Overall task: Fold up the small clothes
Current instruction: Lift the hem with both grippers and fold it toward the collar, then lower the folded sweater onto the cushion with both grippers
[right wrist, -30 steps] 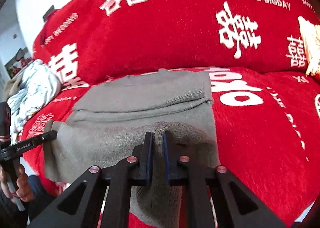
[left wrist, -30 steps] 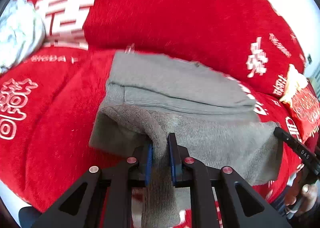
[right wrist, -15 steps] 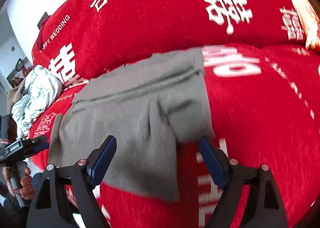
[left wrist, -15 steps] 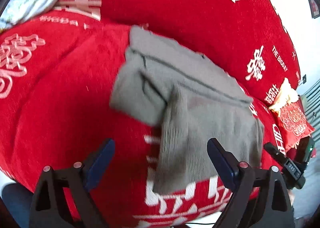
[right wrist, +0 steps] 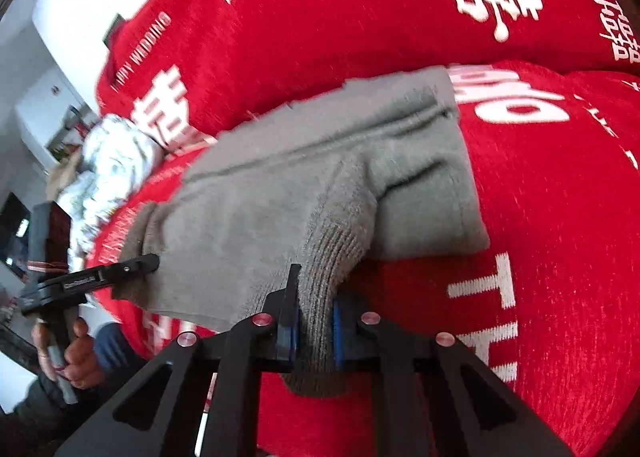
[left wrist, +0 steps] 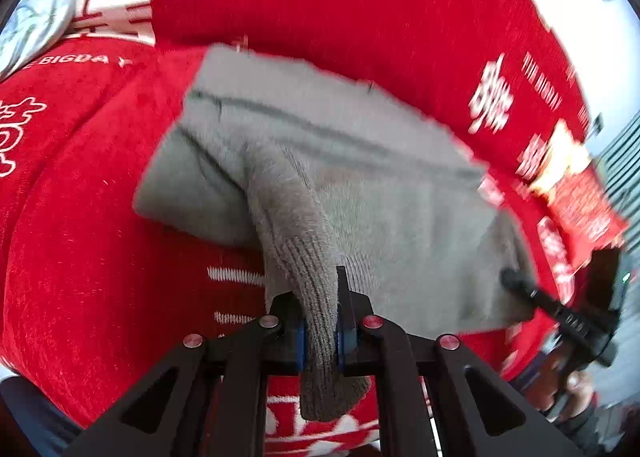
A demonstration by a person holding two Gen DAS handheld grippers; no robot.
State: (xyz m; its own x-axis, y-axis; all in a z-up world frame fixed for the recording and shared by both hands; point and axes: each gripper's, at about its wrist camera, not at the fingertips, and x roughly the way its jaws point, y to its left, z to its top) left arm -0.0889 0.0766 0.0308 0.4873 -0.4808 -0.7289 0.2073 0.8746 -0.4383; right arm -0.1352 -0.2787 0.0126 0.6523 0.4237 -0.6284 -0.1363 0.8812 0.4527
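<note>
— On the red sofa cushion (left wrist: 80, 257), where does the grey knitted garment (left wrist: 360, 185) lie from each pair of fingers?

— Straight ahead of both. It is spread flat on the seat with its far edge against the backrest (right wrist: 360, 17), its long axis running left to right across both views.

— And what are the fingers doing?

— The left gripper (left wrist: 322, 331) has its 2 fingers clamped on a ribbed cuff (left wrist: 316, 289) at the near left corner. The right gripper (right wrist: 314, 337) is clamped the same way on the ribbed cuff (right wrist: 328, 265) at the near right corner. Both cuffs are raised off the cushion, while the body of the garment rests on it.

— Which hand is nearer the work?

— Neither, I judge. Each holds its own end, with the garment's width between them; from the right wrist the other tool's tip (right wrist: 136, 263) shows at the far left edge.

— So the next move?

— Probably carrying both cuffs forward over the body, toward the backrest, keeping them level so the fold line stays parallel to the long axis.

— Anything nearby?

— A pale crumpled cloth (right wrist: 108, 161) lies off to the left, well apart.
</note>
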